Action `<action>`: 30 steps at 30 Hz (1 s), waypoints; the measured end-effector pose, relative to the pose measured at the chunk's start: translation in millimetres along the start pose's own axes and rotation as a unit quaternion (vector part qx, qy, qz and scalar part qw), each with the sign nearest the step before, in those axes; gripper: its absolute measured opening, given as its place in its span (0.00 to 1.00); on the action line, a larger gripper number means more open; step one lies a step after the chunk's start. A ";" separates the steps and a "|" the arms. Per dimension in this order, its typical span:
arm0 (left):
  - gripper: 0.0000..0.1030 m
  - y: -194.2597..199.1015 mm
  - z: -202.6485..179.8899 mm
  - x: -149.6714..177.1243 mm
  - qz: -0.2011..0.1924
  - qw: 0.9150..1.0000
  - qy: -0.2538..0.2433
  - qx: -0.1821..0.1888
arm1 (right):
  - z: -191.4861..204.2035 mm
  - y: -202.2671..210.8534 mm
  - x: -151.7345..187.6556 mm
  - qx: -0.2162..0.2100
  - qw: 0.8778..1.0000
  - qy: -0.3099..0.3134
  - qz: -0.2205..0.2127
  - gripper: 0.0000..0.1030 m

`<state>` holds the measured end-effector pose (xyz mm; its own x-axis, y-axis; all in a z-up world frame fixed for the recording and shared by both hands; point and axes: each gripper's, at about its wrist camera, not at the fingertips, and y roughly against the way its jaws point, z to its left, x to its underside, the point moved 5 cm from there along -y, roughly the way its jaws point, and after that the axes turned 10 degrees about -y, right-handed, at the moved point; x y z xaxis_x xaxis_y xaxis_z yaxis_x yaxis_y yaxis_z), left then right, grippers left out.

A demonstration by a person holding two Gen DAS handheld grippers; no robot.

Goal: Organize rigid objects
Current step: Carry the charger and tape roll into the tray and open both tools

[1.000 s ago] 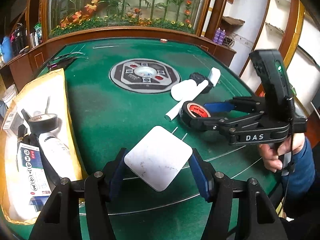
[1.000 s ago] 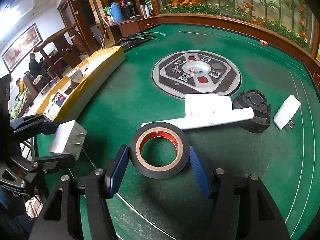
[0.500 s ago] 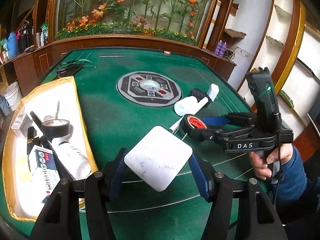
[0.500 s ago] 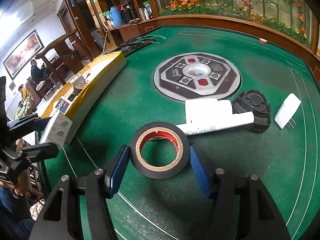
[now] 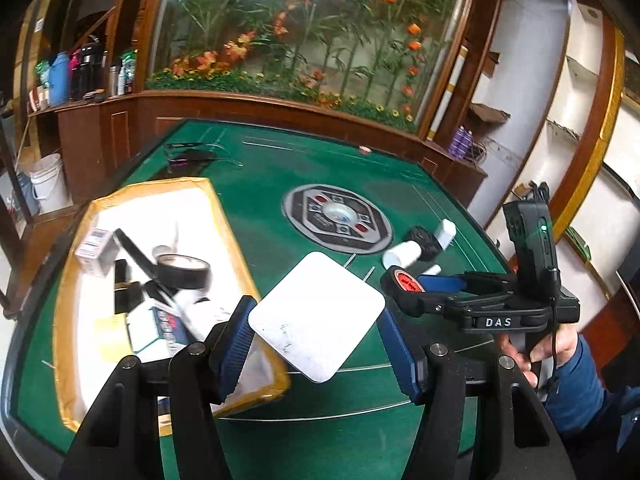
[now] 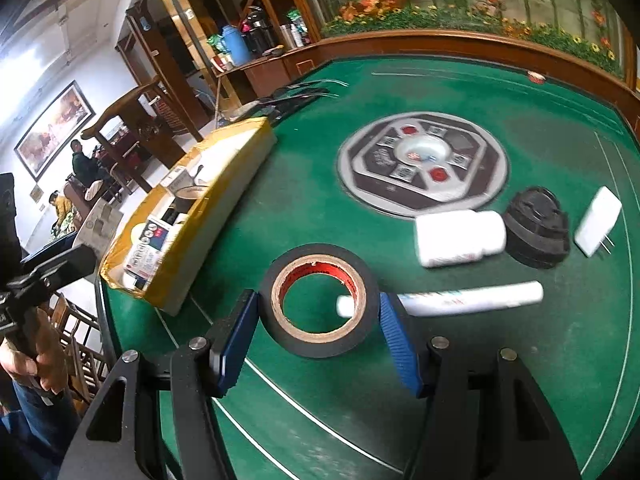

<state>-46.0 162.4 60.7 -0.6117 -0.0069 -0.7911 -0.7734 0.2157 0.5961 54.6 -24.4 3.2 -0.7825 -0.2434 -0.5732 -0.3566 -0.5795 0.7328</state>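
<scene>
While tape roll [image 6: 320,306] fills right tongs [image 6: 316,336], tube [image 6: 472,298] lies behind.

The left claw [image 5: 316,322], clamped on the white plug adapter [image 5: 318,316], has travelled from above the open green tabletop [image 5: 280,208] toward the yellow-edged box [image 5: 240,248]; the adapter's lower-left corner now overlaps the box's near right rim in the left wrist view, where earlier it stood clear of it. In the right wrist view the left claw has slid to the left frame edge and the adapter is no longer visible there. The black tape roll [image 6: 320,306], gripped by the right claw [image 6: 320,344], now stands higher off the tabletop: the white tube [image 6: 472,298] shows through and behind its core.
</scene>
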 end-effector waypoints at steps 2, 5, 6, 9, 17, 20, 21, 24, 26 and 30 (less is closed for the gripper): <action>0.63 4.9 9.8 0.7 -0.005 1.000 0.009 -0.007 | 12.4 -1.4 -3.0 -0.005 1.000 0.008 -0.002 0.59; 0.63 11.2 24.5 2.8 -0.012 1.000 0.022 -0.019 | 30.9 -3.8 -8.2 -0.015 1.000 0.020 -0.004 0.59; 0.63 14.0 30.8 3.6 -0.014 0.999 0.028 -0.023 | 36.4 -4.9 -10.0 -0.017 1.000 0.024 -0.004 0.59; 0.63 20.5 46.0 6.8 -0.020 0.998 0.039 -0.038 | 56.0 -8.3 -16.2 -0.027 0.999 0.036 -0.004 0.59; 0.63 23.1 92.4 20.2 -0.018 0.994 0.077 -0.075 | 124.6 -26.9 -33.8 -0.053 0.995 0.089 0.000 0.60; 0.63 15.8 104.9 24.9 -0.010 0.992 0.083 -0.093 | 148.8 -43.4 -41.3 -0.059 0.993 0.100 0.008 0.60; 0.63 13.7 109.1 26.3 -0.008 0.992 0.085 -0.097 | 155.0 -49.1 -43.8 -0.060 0.993 0.101 0.010 0.60; 0.63 3.9 126.8 28.4 0.001 0.990 0.098 -0.104 | 171.1 -71.6 -55.0 -0.056 0.994 0.096 0.018 0.60; 0.63 -5.0 139.5 28.2 0.012 0.988 0.106 -0.113 | 176.7 -91.1 -63.7 -0.039 0.995 0.092 0.023 0.60; 0.63 -29.1 162.7 18.6 0.037 0.986 0.118 -0.110 | 178.8 -129.0 -85.9 -0.002 0.996 0.077 0.036 0.59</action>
<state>-7.8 314.9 6.3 -0.6700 -0.2316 -0.7053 -0.7262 0.0073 0.6874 76.5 210.3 23.5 -0.7186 -0.4012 -0.5681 -0.2993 -0.5589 0.7733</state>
